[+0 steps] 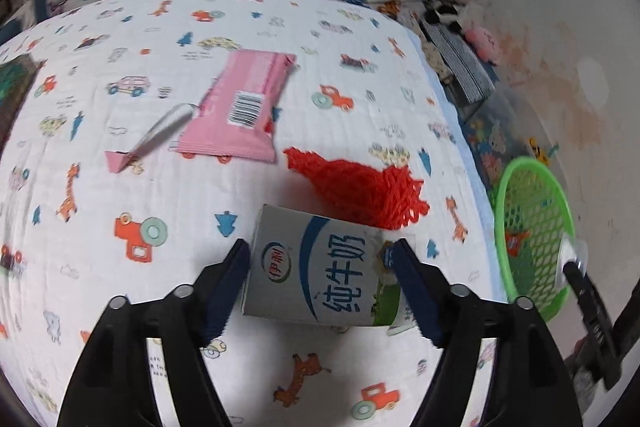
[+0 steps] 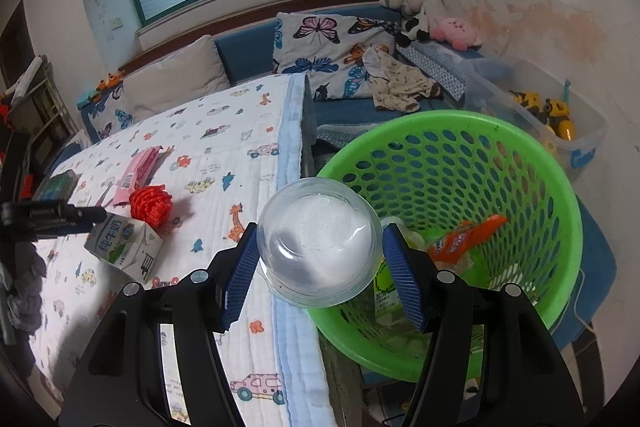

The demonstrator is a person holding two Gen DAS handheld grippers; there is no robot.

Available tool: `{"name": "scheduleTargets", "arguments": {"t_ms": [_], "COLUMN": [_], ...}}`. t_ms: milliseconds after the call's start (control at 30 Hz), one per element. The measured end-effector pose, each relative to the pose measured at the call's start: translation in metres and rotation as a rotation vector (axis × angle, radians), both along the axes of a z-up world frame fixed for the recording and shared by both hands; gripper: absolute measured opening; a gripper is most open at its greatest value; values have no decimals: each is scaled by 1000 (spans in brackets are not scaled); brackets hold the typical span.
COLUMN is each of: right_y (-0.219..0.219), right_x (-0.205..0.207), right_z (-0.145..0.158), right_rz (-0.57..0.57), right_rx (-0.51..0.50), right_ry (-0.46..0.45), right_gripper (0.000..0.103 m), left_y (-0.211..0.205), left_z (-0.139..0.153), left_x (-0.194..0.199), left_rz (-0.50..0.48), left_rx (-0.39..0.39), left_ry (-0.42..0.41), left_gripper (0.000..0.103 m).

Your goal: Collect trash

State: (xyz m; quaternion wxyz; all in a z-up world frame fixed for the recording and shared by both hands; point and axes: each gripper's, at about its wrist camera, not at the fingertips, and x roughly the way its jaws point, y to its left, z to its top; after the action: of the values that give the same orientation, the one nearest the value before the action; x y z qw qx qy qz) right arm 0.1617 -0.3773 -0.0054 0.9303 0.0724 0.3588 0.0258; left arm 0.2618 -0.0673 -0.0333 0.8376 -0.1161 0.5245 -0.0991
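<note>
Partly done: green basket [image 2: 452,147] already holding wrappers; pink packet [image 1: 240,107], red net [image 1: 360,187] and torn pink strip [image 1: 152,135] left on bed quilt [image 1: 120,187], ahead of left gripper [image 1: 322,271]

Left gripper: wide, straddling milk carton [image 1: 320,275], grip unconfirmed

Right gripper [image 2: 318,259]: clamped on clear cup [image 2: 318,259], basket ahead right

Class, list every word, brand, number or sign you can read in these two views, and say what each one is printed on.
"纯牛奶": large blue characters on the milk carton.
"伊利": green oval logo on the same carton.
Barcode on the pink wrapper: digits and small print too blurred to read.
Orange wrapper in the green basket: lettering unreadable.
Green packet in the basket: print too small.
Small words on the printed bedsheet: too blurred.
</note>
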Motion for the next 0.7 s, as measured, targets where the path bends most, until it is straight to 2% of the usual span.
{"name": "scheduleTargets", "arguments": {"t_ms": [133,200,400,533,700], "right_y": [0,-1,-1,1,2], "right_x": [-1,-2,-2,-2,-3], "right_z": [0,-1,0,1,-2], "right_rz": [1,0,-3,-5,-19], "right_rx": [-2,2,5,-12,-20], "right_ry": [1,1,10,20,45], "right_gripper": [63,63,63,63,63], "left_y": [-7,-10,-23,-25,-28], "left_z": [0,2,9,10,4], "left_x": [-5,-8,-20,-18,-7], "left_rz": [-90,-147,-442,-588,-747], "left_rx": [55,74,207,225,227], "left_ry": [-40,-68,-189,-212,-199], "left_gripper": [77,82,91,92,92]}}
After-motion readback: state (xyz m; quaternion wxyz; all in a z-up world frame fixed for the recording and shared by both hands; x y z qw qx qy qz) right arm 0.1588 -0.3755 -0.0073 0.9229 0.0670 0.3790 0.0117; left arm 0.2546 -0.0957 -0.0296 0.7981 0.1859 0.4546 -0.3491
